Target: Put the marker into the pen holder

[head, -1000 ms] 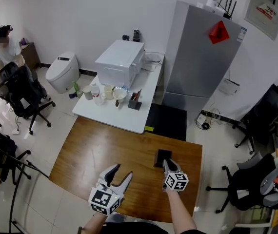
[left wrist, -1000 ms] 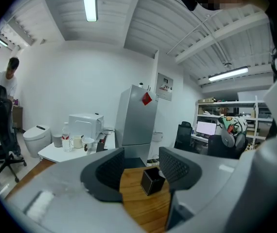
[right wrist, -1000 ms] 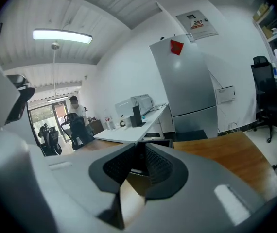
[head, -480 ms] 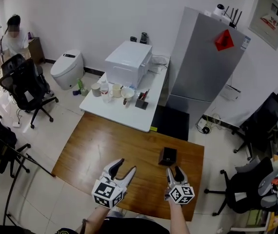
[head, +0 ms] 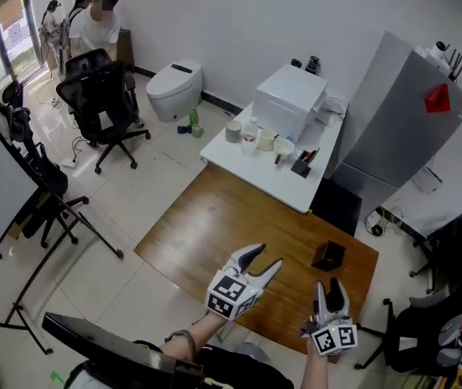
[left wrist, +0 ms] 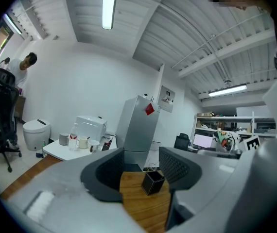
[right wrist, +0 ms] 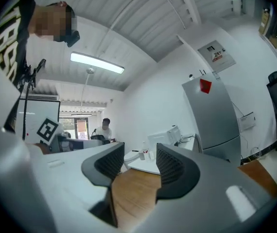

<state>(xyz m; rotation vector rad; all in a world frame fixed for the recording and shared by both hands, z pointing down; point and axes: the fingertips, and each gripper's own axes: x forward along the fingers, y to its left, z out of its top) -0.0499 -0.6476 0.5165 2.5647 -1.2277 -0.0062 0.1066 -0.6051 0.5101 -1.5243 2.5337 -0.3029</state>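
Can't spot the marker anywhere, not on the wooden table [head: 215, 233] and not in either claw. The black pen holder [head: 328, 255] sits near the table's far right corner, and from here I can't tell if anything is inside it. The left gripper [head: 265, 258] hangs over the table with its jaws apart, nothing between them. The right gripper [head: 329, 286] is just short of the holder, jaws apart and empty too. My guess: either the marker's already dropped in, or nobody's grabbed it yet.

The holder [head: 328, 255] stands near the table's [head: 207, 225] far right corner; beyond the far edge a desk [head: 243, 159] carries cups [head: 233, 130], the fridge [head: 401, 120] at its right
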